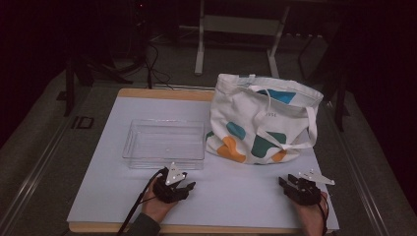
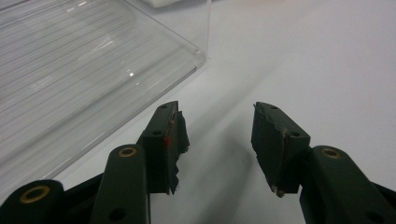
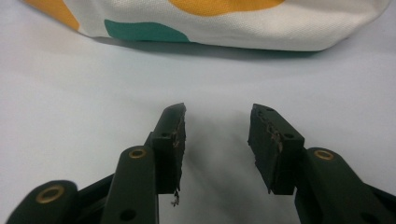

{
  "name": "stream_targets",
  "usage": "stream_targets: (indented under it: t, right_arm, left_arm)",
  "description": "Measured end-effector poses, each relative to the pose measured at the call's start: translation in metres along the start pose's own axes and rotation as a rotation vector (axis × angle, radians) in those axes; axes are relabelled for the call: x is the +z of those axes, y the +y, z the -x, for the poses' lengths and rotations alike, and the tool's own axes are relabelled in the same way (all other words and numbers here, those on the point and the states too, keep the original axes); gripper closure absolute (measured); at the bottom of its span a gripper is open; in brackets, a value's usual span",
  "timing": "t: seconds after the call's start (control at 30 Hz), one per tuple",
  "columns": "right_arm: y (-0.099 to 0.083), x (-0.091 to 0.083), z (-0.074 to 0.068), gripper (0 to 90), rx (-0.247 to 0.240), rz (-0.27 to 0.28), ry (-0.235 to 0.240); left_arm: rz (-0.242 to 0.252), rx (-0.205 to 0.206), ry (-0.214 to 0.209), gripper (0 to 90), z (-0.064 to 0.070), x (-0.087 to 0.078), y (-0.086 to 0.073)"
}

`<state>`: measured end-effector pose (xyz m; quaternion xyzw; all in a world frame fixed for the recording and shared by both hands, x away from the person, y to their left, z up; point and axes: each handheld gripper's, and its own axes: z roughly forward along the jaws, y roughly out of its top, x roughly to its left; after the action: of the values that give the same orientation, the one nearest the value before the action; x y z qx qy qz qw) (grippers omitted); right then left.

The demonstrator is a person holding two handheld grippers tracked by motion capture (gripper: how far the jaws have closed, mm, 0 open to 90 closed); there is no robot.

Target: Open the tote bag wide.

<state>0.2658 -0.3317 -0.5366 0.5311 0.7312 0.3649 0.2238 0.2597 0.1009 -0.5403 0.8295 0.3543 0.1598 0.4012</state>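
A cream tote bag (image 1: 263, 118) with teal, blue and orange blotches stands at the back right of the white table top (image 1: 231, 187), its handles draped over its front. To its left lies a clear plastic tray (image 1: 164, 142), nothing in it. My left gripper (image 1: 189, 186) rests near the front edge, just below the tray's near right corner (image 2: 198, 58), open with nothing between its jaws (image 2: 217, 128). My right gripper (image 1: 285, 181) sits at the front right, open and empty (image 3: 217, 126), pointing at the bottom of the tote bag (image 3: 224, 25).
The white top lies on a wooden board (image 1: 162, 93) over a grey carpeted floor. A white table frame (image 1: 241, 29) and cables (image 1: 155, 64) stand beyond the far edge. Bare surface runs between the two grippers.
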Motion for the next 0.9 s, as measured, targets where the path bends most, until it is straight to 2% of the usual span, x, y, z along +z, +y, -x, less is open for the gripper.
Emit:
stream_targets:
  t: [0.27,0.53,0.57,0.63,0.7,0.83,0.9]
  right_arm:
    - [0.0,-0.001,0.0,58.1,-0.005,0.005,0.003]
    - [0.001,-0.005,-0.002,60.4,-0.002,0.004,0.008]
    - [0.004,-0.007,-0.002,61.4,0.004,0.017,0.01]
    - [0.007,-0.008,-0.002,62.7,0.0,0.015,0.014]
    - [0.008,-0.008,-0.001,63.2,-0.002,0.018,0.014]
    - [0.014,-0.011,0.001,66.3,0.003,0.026,0.019]
    - [0.019,-0.013,0.004,74.0,-0.007,0.024,0.019]
  left_arm:
    - [-0.007,0.008,-0.015,54.0,0.001,-0.001,0.001]
    - [0.005,0.019,-0.05,57.9,0.004,-0.015,0.008]
    - [-0.004,0.028,-0.065,63.2,0.003,-0.017,0.008]
    - [-0.035,0.054,-0.082,64.4,0.002,-0.022,0.009]
    - [-0.036,0.053,-0.085,64.9,0.001,-0.024,0.01]
    - [-0.036,0.051,-0.097,64.8,-0.004,-0.033,0.012]
    - [-0.026,0.06,-0.107,64.2,-0.004,-0.039,0.018]
